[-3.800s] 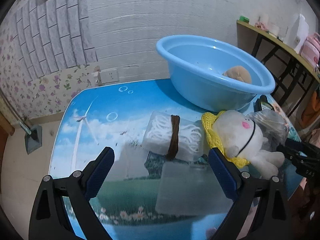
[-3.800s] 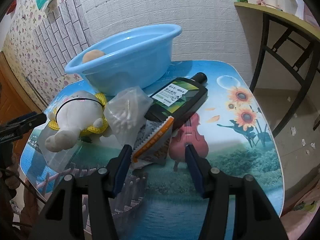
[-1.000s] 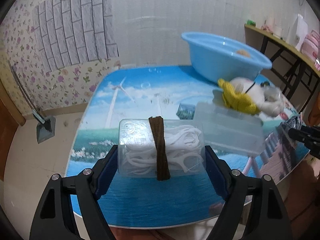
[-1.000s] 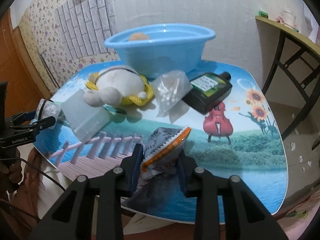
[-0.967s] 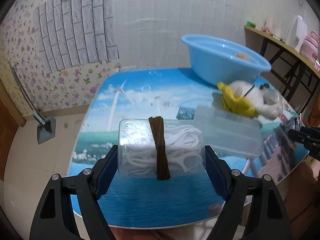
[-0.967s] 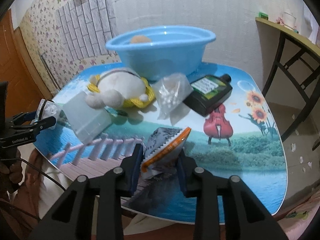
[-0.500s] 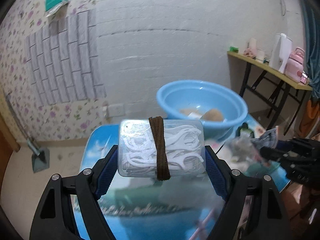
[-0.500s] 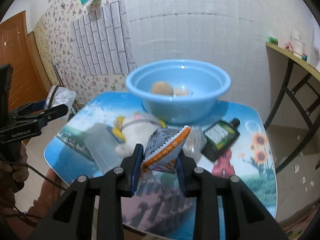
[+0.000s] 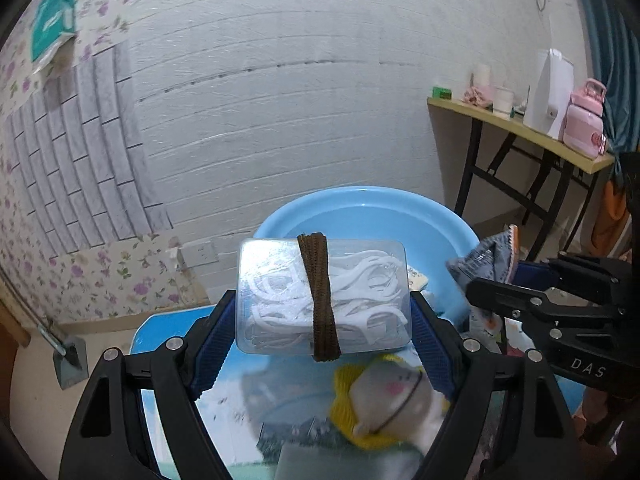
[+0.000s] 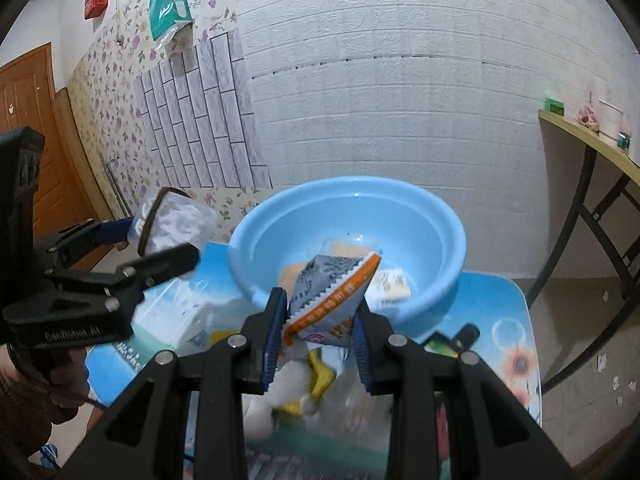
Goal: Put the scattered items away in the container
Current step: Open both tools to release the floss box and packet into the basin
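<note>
My left gripper (image 9: 322,326) is shut on a clear box of white floss picks (image 9: 360,292) bound with a brown band, held in the air in front of the blue basin (image 9: 360,212). My right gripper (image 10: 318,332) is shut on a grey and orange snack packet (image 10: 332,296), held just before the basin (image 10: 280,232). The packet (image 9: 484,260) and the right gripper also show at the right of the left wrist view. The box (image 10: 172,220) shows at the left of the right wrist view. The basin holds a few small items (image 10: 394,284).
On the picture-printed table (image 10: 508,320) below lie a white and yellow plush toy (image 9: 384,400), a frosted plastic box (image 10: 180,316) and a dark bottle (image 10: 452,340). A wooden side table (image 9: 520,128) with things on it stands to the right. A white brick wall is behind.
Both grippers have risen from table height and moved toward the basin, each carrying its item. The basin is now close in both views.
</note>
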Demonstrator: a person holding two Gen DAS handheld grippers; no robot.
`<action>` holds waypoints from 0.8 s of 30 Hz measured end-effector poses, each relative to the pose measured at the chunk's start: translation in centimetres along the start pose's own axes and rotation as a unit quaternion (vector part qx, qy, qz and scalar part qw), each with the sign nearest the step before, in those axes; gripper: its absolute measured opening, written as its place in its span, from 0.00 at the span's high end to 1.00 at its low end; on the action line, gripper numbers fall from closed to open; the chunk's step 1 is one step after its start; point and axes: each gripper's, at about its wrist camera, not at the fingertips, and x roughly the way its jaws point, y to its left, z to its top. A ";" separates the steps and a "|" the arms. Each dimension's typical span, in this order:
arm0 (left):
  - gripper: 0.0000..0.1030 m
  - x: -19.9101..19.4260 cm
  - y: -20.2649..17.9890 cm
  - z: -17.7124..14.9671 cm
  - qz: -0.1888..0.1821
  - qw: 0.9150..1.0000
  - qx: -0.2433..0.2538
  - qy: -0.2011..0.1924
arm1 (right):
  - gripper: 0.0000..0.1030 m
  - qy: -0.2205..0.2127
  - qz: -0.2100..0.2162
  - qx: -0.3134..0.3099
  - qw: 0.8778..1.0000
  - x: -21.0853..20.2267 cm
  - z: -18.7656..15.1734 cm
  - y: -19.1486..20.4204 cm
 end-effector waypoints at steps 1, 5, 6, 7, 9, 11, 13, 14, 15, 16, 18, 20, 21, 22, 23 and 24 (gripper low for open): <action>0.21 0.5 -0.2 0.3 -0.001 1.000 0.002 0.002 | 0.70 0.000 0.003 0.002 1.000 0.5 0.3 -0.3; 0.21 2.4 -1.1 1.2 0.000 1.000 0.019 0.006 | 0.70 0.005 0.006 0.016 1.000 2.5 1.1 -1.8; 0.21 2.9 -1.3 1.3 0.001 1.000 0.023 0.007 | 0.70 0.008 0.006 0.019 1.000 2.9 1.1 -2.0; 0.21 3.3 -1.4 1.4 0.001 1.000 0.026 0.008 | 0.70 0.014 0.008 0.024 1.000 3.5 1.2 -2.3; 0.21 4.3 -1.5 1.5 -0.001 1.000 0.025 0.015 | 0.70 0.020 0.010 0.025 0.999 4.3 1.2 -2.8; 0.21 5.4 -1.5 1.6 -0.008 0.999 0.023 0.029 | 0.70 0.023 0.008 0.023 0.999 5.0 1.2 -3.2; 0.20 6.2 -1.5 1.5 -0.008 0.999 0.024 0.039 | 0.69 0.029 0.009 0.028 0.999 5.6 1.1 -3.7; 0.20 6.4 -1.6 1.4 -0.008 0.999 0.024 0.041 | 0.68 0.035 0.012 0.036 0.999 6.0 1.1 -4.0; 0.20 6.5 -1.6 1.3 -0.007 0.999 0.025 0.041 | 0.68 0.039 0.014 0.044 0.998 6.3 1.0 -4.4; 0.20 6.7 -1.6 1.3 -0.007 0.999 0.026 0.042 | 0.68 0.041 0.016 0.052 0.998 6.5 0.9 -4.8; 0.20 6.8 -1.6 1.3 -0.006 0.999 0.026 0.045 | 0.68 0.041 0.011 0.054 0.998 6.7 0.8 -5.1; 0.20 6.9 -1.6 1.2 -0.005 0.999 0.025 0.046 | 0.68 0.039 0.008 0.053 0.998 6.8 0.8 -5.3; 0.20 6.8 -1.6 1.2 -0.005 0.999 0.024 0.047 | 0.68 0.036 0.007 0.054 0.998 6.8 0.8 -5.4; 0.20 6.8 -1.6 1.1 -0.006 0.999 0.024 0.048 | 0.68 0.034 0.007 0.057 0.998 6.7 0.8 -5.5; 0.20 6.7 -1.6 1.0 -0.006 0.999 0.024 0.049 | 0.68 0.033 0.007 0.058 0.998 6.6 0.7 -5.5; 0.20 6.6 -1.6 0.9 -0.005 0.998 0.023 0.050 | 0.68 0.032 0.007 0.058 0.998 6.6 0.7 -5.6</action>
